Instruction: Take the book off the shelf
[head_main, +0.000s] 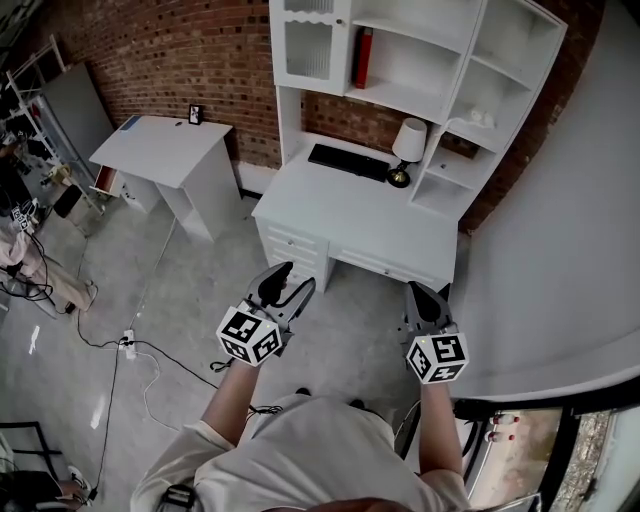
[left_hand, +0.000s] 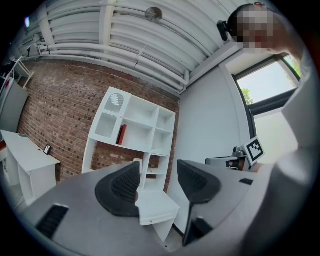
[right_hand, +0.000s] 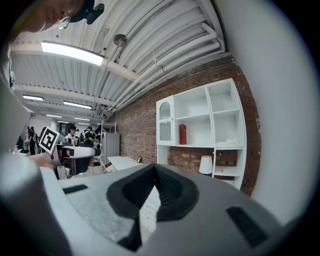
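With our left claw (head_main: 290, 283) spread empty and right claw (head_main: 428, 296) pinched shut, we might knock the red book (head_main: 362, 57) over.

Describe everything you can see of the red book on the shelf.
The slim red book is closed and stands upright, alone, in an upper open compartment of the white shelf unit. It sits at the compartment's left end, next to the glass-fronted cupboard. Its bottom edge rests on the shelf board. Nothing else touches it, and no lettering is readable.
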